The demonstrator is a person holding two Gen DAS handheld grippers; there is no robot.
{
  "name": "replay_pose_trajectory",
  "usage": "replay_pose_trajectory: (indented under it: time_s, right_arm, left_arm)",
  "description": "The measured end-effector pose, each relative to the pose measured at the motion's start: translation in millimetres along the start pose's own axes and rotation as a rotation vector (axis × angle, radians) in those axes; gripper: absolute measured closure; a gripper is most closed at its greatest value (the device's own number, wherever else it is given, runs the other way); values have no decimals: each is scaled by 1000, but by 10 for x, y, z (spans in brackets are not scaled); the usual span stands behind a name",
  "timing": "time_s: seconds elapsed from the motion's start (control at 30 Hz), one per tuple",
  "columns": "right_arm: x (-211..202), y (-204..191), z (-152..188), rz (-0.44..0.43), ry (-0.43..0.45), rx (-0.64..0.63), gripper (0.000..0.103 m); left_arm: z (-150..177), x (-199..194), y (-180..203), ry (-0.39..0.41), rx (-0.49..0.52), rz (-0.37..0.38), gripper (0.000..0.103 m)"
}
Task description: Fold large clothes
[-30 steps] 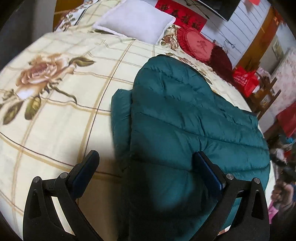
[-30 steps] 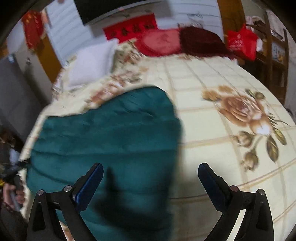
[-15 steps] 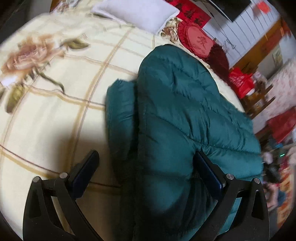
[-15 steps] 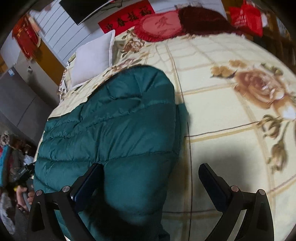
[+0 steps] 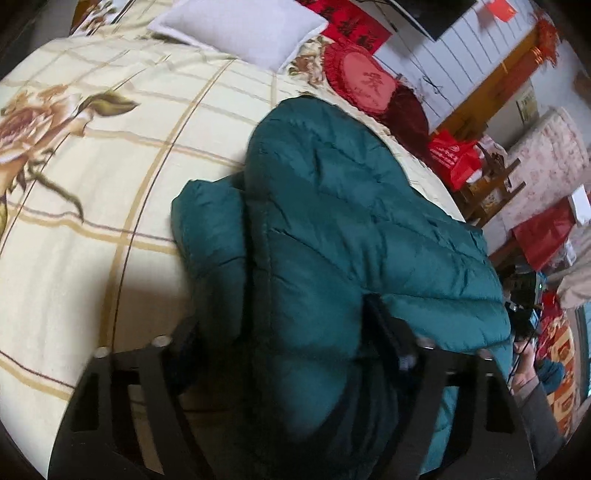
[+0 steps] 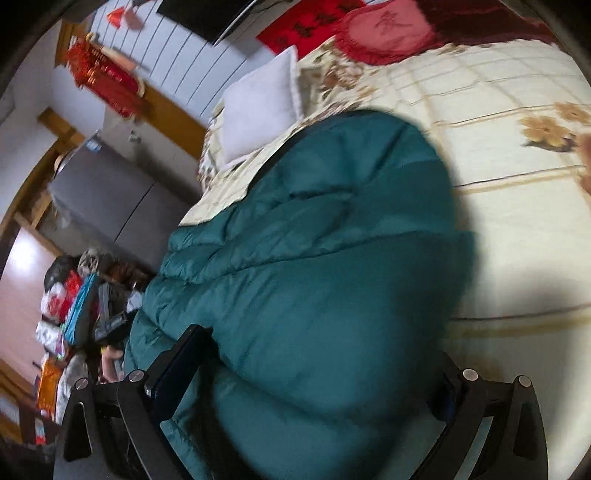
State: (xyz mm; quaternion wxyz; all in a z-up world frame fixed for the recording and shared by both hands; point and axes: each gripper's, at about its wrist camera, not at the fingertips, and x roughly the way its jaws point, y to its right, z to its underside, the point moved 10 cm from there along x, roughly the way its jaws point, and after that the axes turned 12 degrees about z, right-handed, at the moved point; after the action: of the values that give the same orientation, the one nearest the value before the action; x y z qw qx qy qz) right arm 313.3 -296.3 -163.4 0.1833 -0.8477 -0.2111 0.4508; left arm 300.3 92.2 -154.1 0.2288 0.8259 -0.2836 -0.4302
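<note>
A teal quilted puffer jacket point(image 5: 351, 221) lies folded on a cream floral bedspread point(image 5: 92, 258), with a sleeve or flap sticking out on its left side. My left gripper point(image 5: 284, 332) is at the jacket's near edge. Its jaws are closing, the padded edge bulges between them, and both fingers point(image 5: 384, 328) press into the fabric. From the other side the jacket point(image 6: 314, 240) fills the right wrist view. My right gripper point(image 6: 314, 369) stands wide open astride its near edge, with the left finger point(image 6: 177, 354) resting against the fabric.
A white pillow point(image 5: 236, 29) and a red round cushion point(image 5: 365, 85) lie at the bed's head. Red bags point(image 5: 454, 155) and wooden furniture crowd one side of the bed. A grey fridge point(image 6: 103, 199) and piled clutter point(image 6: 74, 306) stand at the other.
The left jaws have come in from wide open onto the jacket's edge. Both grippers have tipped down and moved closer, so the right one now straddles the jacket.
</note>
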Motion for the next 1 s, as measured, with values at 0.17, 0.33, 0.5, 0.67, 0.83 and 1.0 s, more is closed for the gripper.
replay_pose_trajectory:
  time_s: [0.17,0.33,0.5,0.67,0.83,1.0]
  right_arm:
    - [49,-120,9,109,-7,-82,26]
    - [-118,-365,-98,274,59,-155,62]
    - [-443,-648,-399,370,216,-186,69]
    - [-796,-1152,-631,331,387,-242,69]
    - [-704,-1306,-591,258,368,-283,69]
    - [-125,-1226,-520,207,243,-276,69]
  left_arm:
    - [-21,-67,163,29,75,-49,61]
    - [-95,-239,290,105,106,-86,74]
    - [-217,-669,560,236,145,-81,76]
    - [-306,-1281,616,375,142,-61,76]
    - [-305,-1687,345,412,80,-115,77]
    - [-114,-1786,-18,351,46,-213,76]
